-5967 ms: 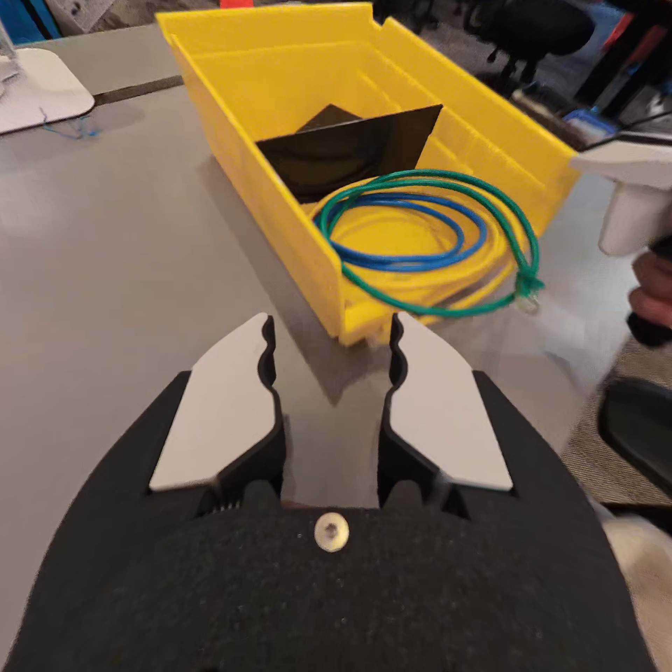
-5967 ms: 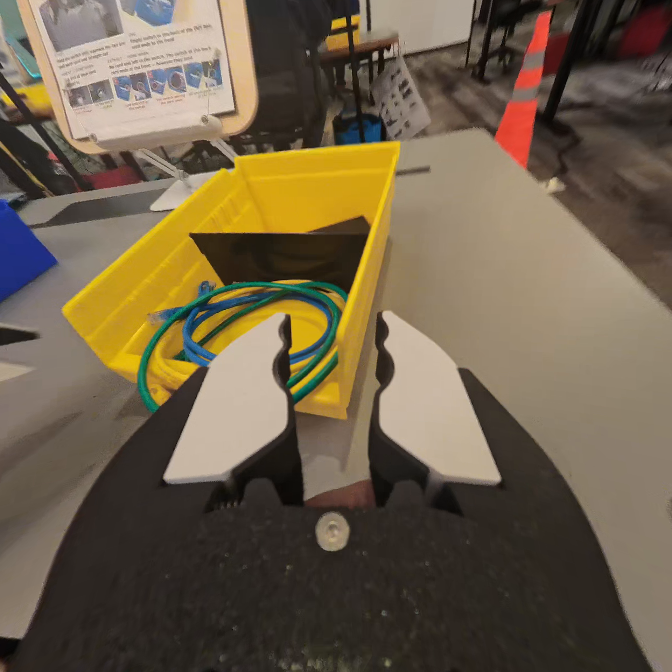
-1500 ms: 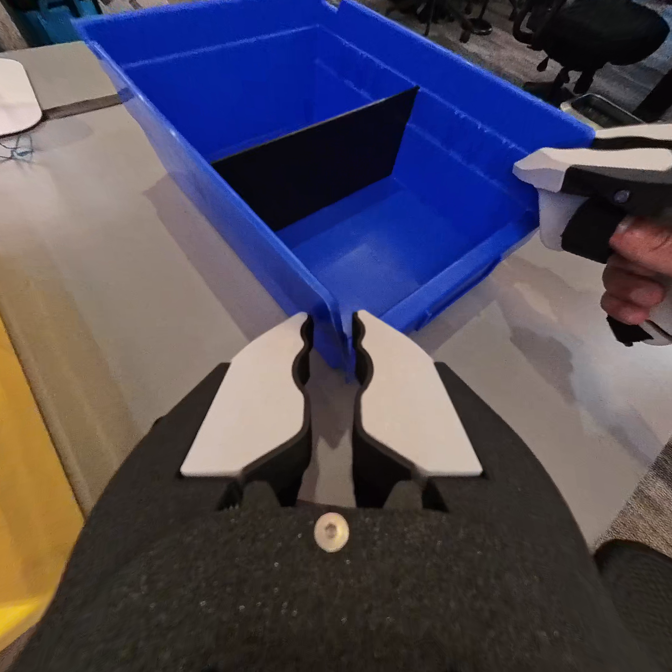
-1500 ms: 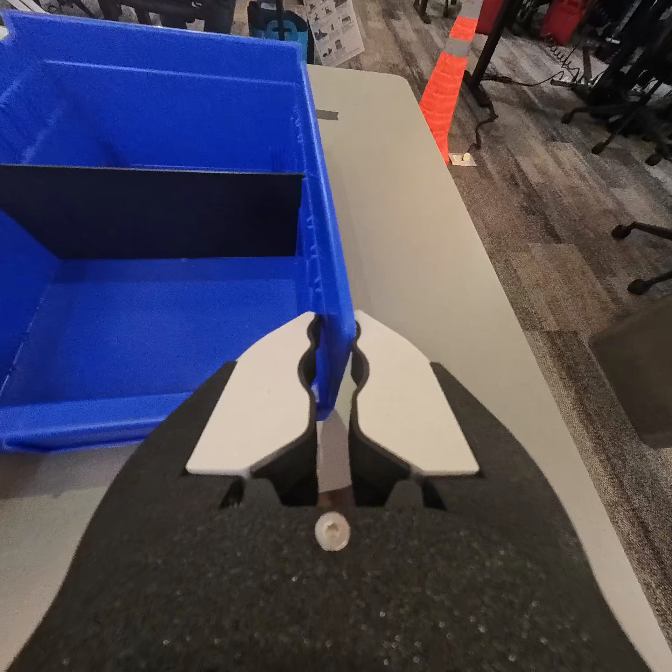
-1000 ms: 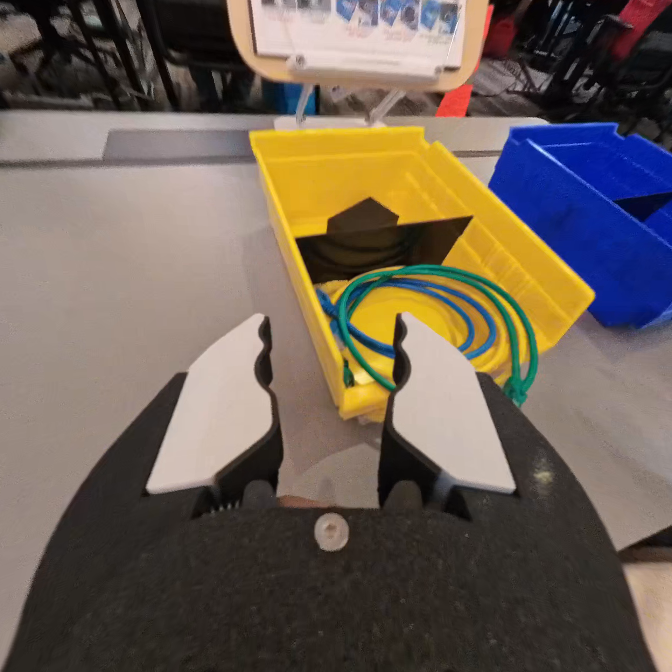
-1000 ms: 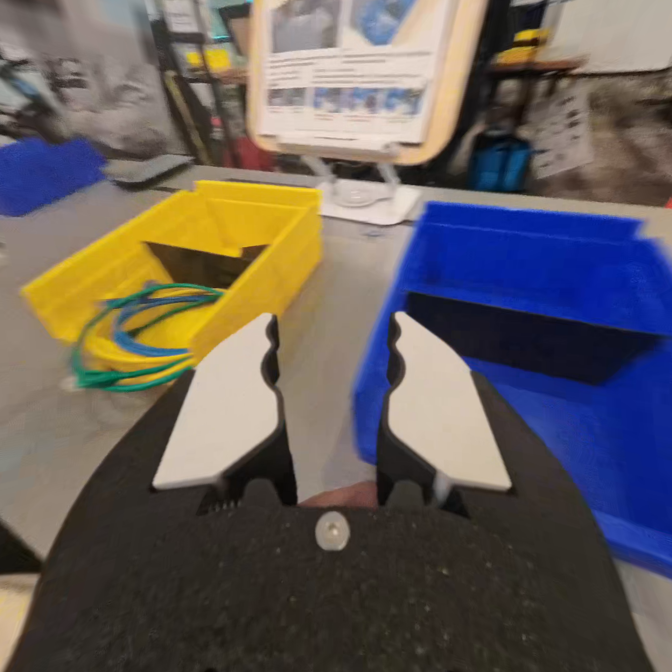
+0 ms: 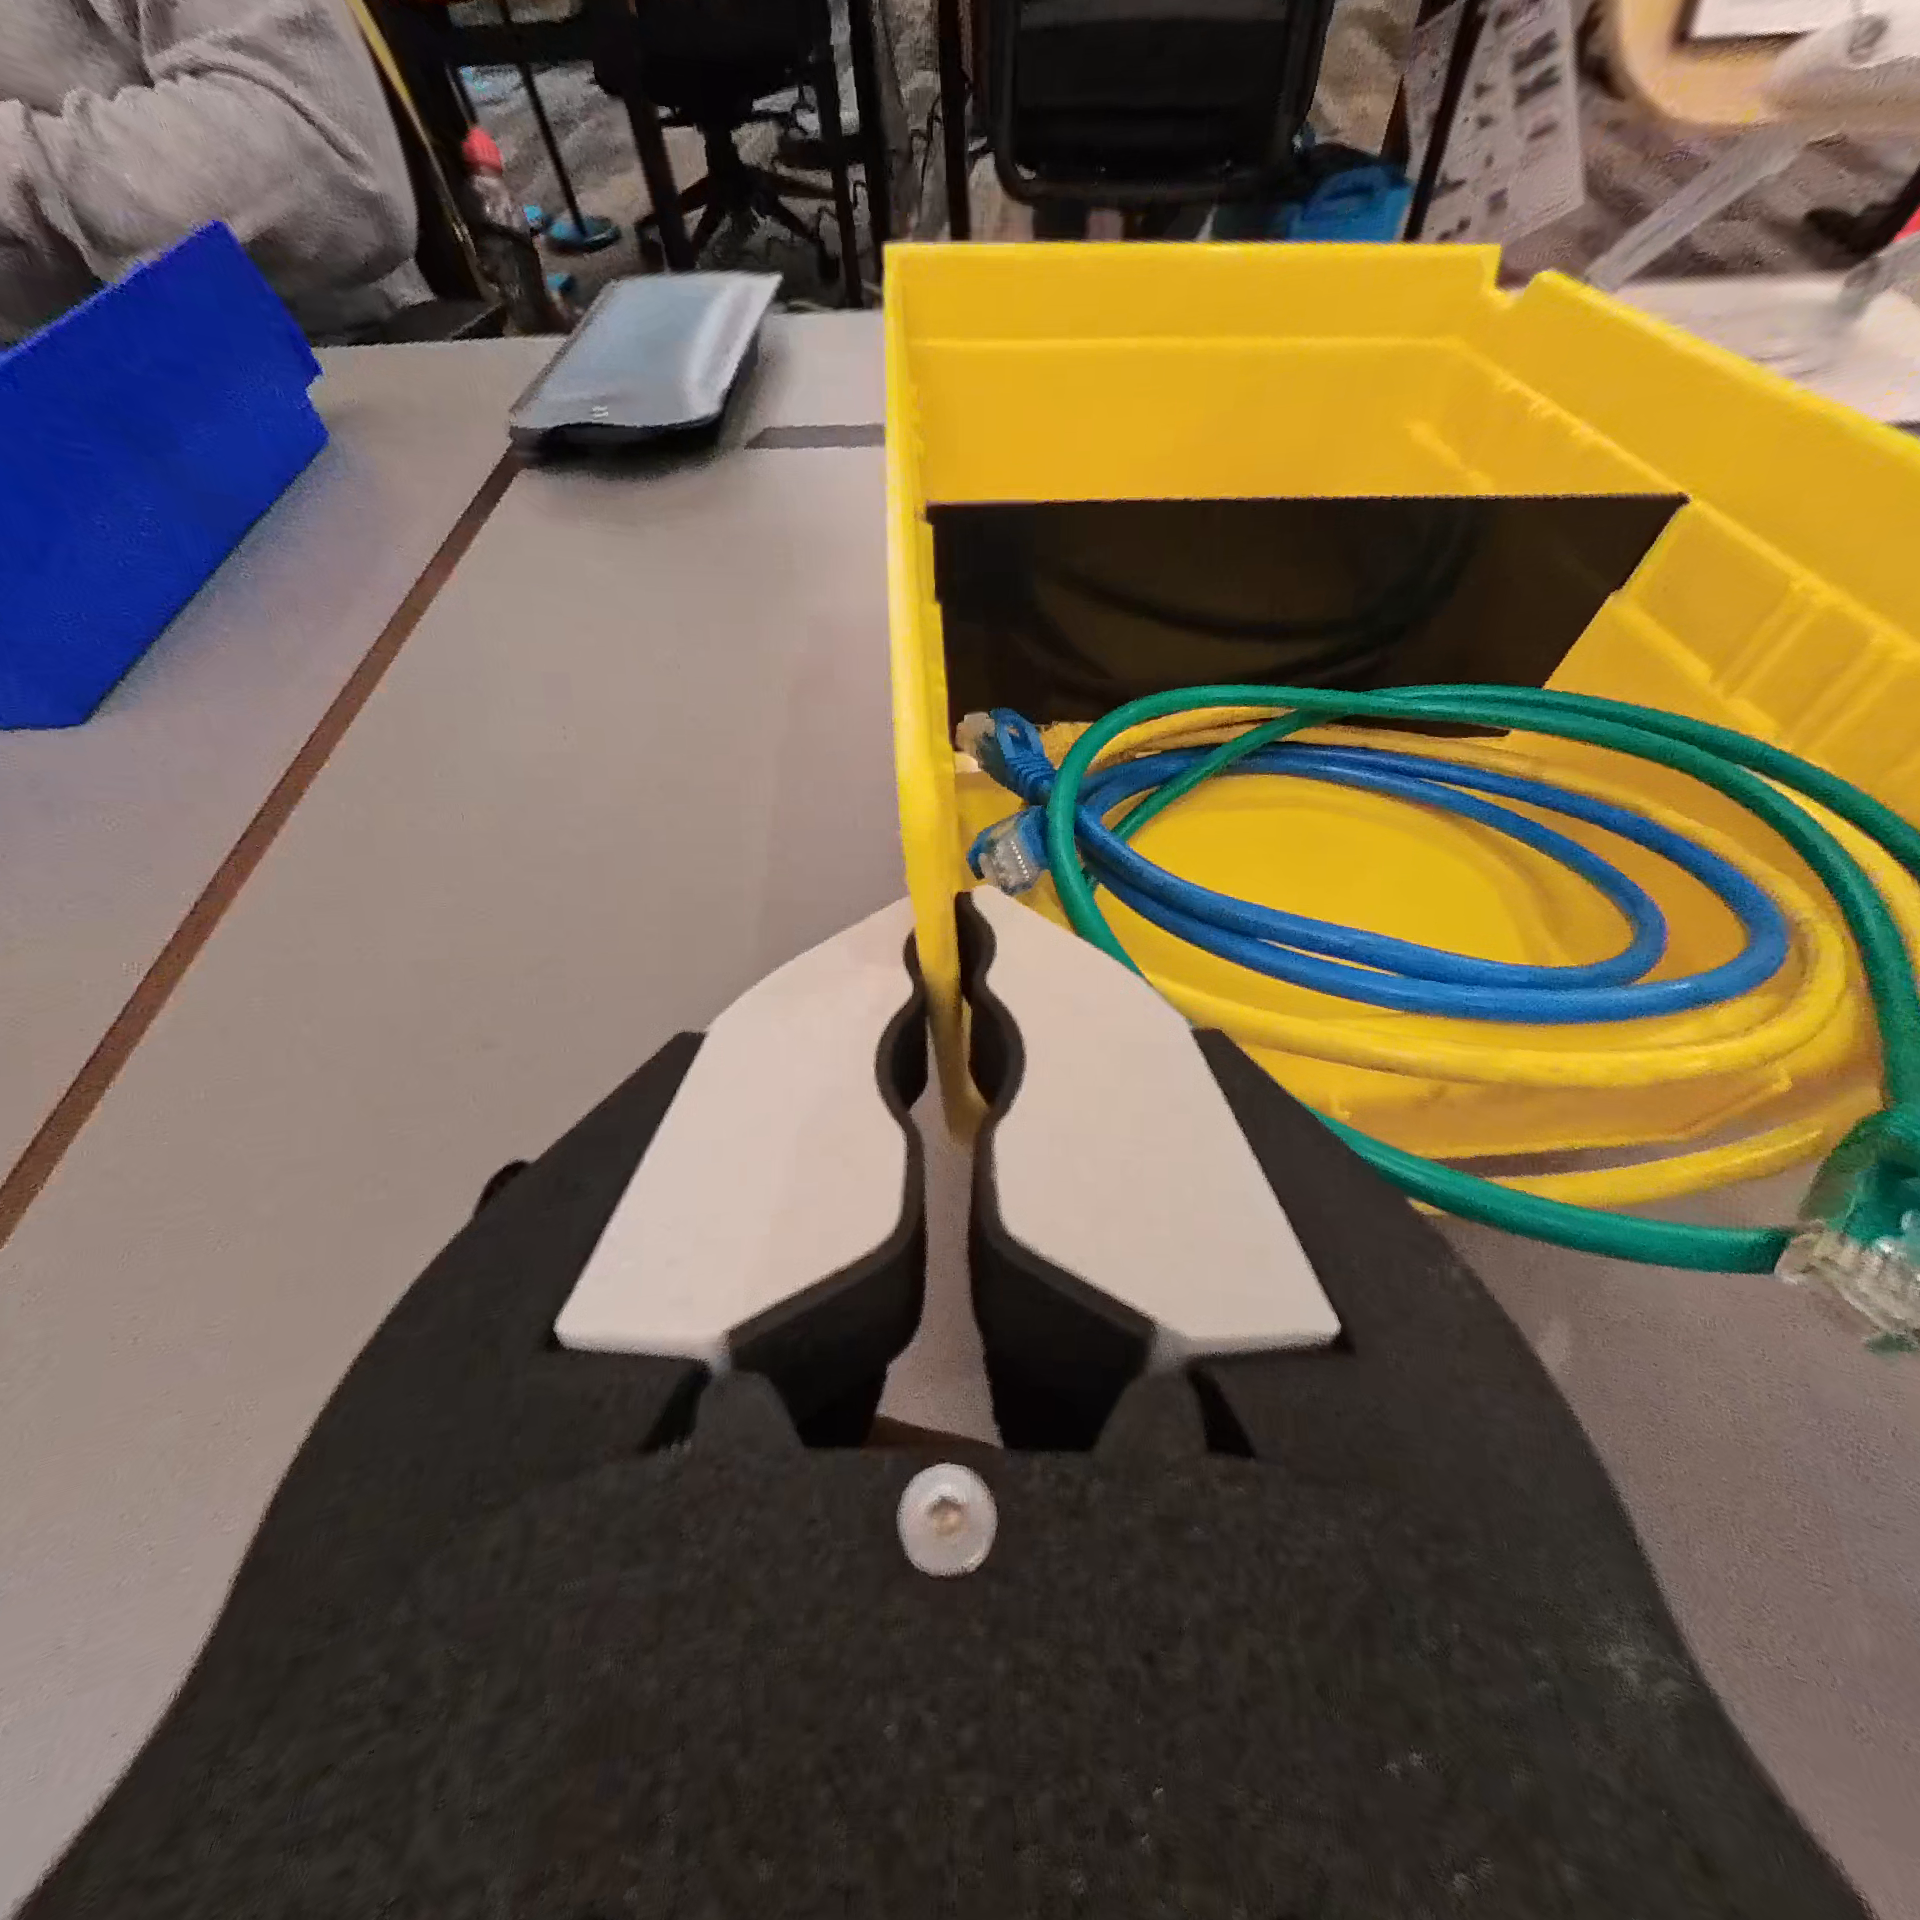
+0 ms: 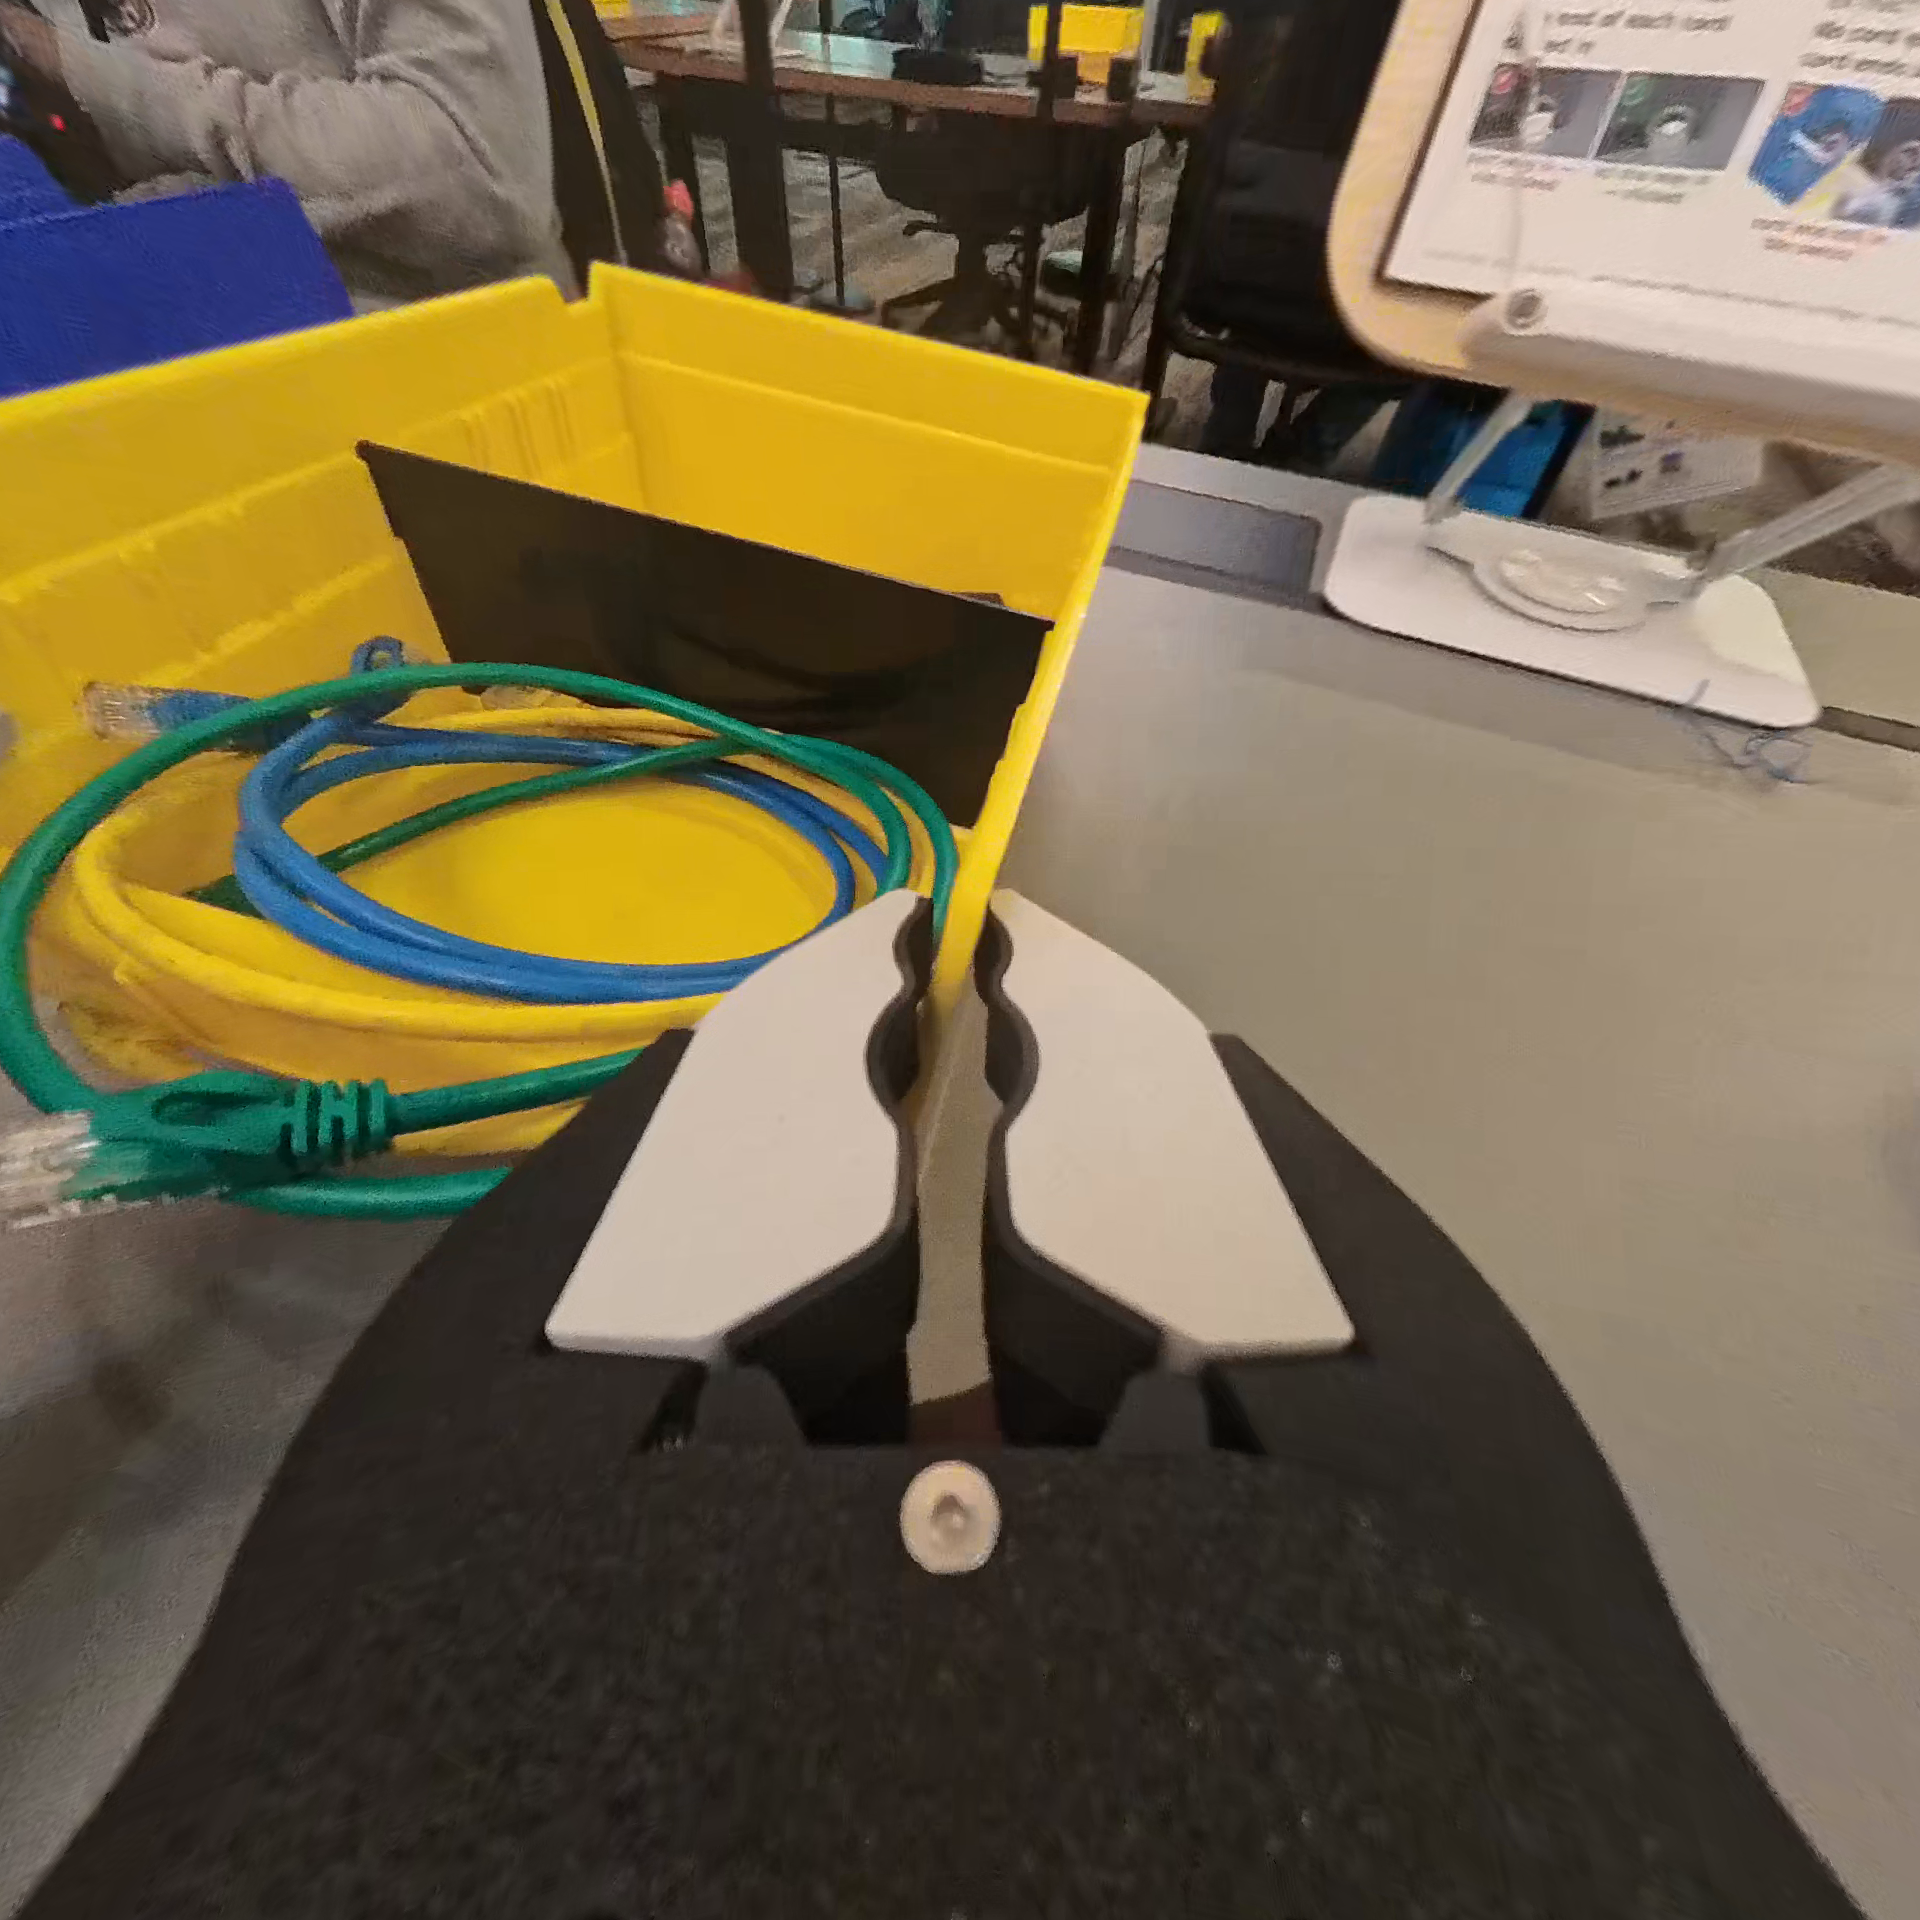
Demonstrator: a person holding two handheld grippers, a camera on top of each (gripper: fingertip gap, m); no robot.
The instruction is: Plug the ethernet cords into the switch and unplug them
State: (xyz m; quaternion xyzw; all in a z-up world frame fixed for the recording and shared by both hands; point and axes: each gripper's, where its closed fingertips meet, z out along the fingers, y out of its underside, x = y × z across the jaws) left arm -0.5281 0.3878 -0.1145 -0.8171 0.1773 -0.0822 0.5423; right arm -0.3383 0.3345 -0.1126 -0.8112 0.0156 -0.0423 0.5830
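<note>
- While both tongs are engaged on the bin, no cord is in hand: the left tongs [image 7: 943,940] are closed on the near-left corner wall of the yellow bin [image 7: 1195,301], and the right tongs [image 8: 954,914] are closed on its near-right corner wall.
- Yellow bin: stands on the grey desk [image 7: 582,727]; a black divider [image 7: 1278,592] crosses it, splitting near compartment from far.
- Ethernet cords: all coiled in the near compartment. Yellow cord [image 7: 1558,1060] lowest; blue cord [image 7: 1403,945] on top of it, its plugs toward the left wall; green cord [image 7: 1507,1226] looped widest, spilling over the low near lip, its clear plug [image 7: 1860,1268] out over the desk.
- Switch: not identifiable in either view; whether it sits behind the divider cannot be told.
- Other items: blue bin [image 7: 135,468] far left on the desk; dark flat pouch [image 7: 649,364] beyond; instruction board on a white stand [image 8: 1558,592] far right; a person in a grey sleeve [image 7: 187,135] behind the desk.
- Progress, as judged: preparatory stage only. No plugging has been done; every cord is yet to be plugged in and then unplugged.
</note>
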